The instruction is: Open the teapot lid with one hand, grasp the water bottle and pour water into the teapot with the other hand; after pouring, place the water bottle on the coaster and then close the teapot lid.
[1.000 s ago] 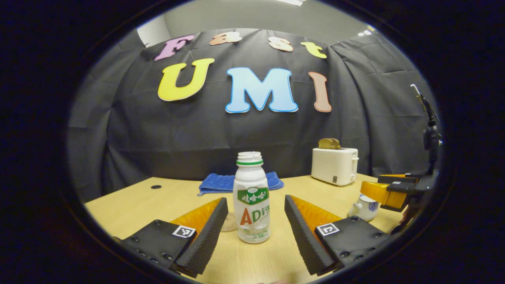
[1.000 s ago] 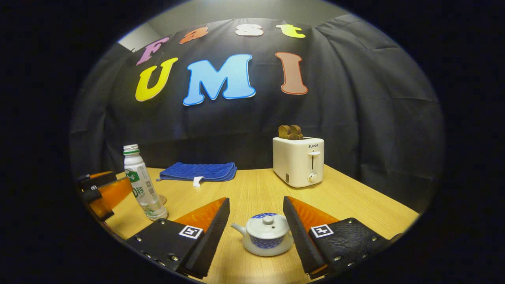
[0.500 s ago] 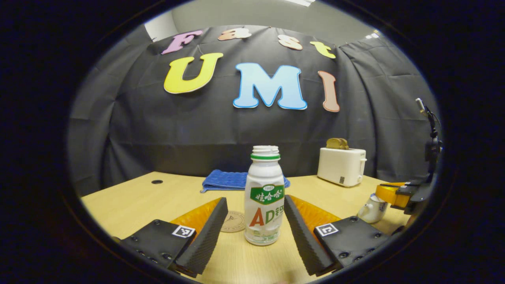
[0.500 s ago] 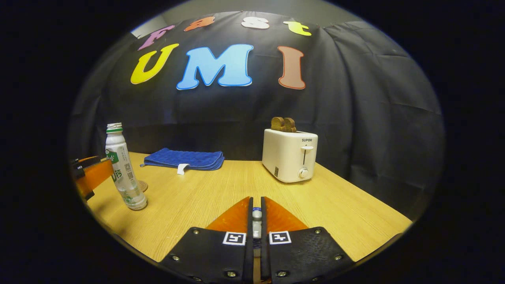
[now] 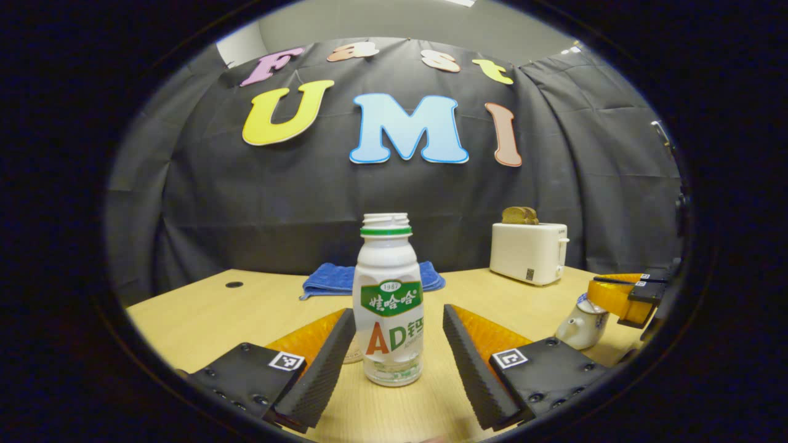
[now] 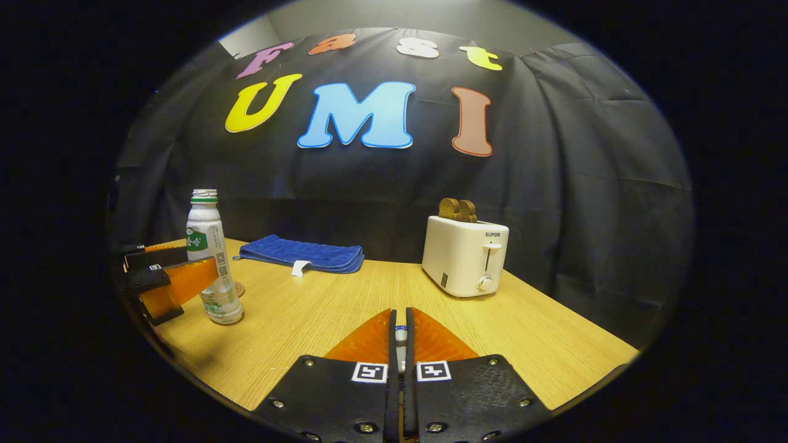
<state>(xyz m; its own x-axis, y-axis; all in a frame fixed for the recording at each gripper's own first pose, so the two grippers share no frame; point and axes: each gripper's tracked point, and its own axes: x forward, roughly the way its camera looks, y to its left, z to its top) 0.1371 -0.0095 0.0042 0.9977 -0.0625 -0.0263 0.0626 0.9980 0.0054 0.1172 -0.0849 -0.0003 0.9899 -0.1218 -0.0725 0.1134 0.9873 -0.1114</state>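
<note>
While the left gripper (image 5: pixel 399 344) stands wide open w/ a finger on either side of the water bottle (image 5: pixel 389 304), neither pad touches it; gaps show on both sides. Bottle is upright on the wooden table (image 5: pixel 203 314), cap off, neck open; the body is opaque white w/ a label, so can't tell the liquid level. Coaster (image 5: pixel 353 354) lies on the table just behind the bottle, mostly hidden by it and by the left finger.

Right gripper (image 6: pixel 401 335) has its fingers drawn nearly together, pinching the small knob of the teapot lid (image 6: pixel 401 334) btwn them. In the left gripper view the teapot (image 5: pixel 581 325) sits near the table's right side, spout facing left, w/ the right gripper on top of it; can't tell if the lid is raised off the pot or what's inside.

Farther back: a folded blue cloth (image 6: pixel 301 253) lies flat, and a white toaster (image 6: pixel 465 255) has 2 slices of brown toast (image 6: pixel 457 210) sticking up from its slots.
</note>
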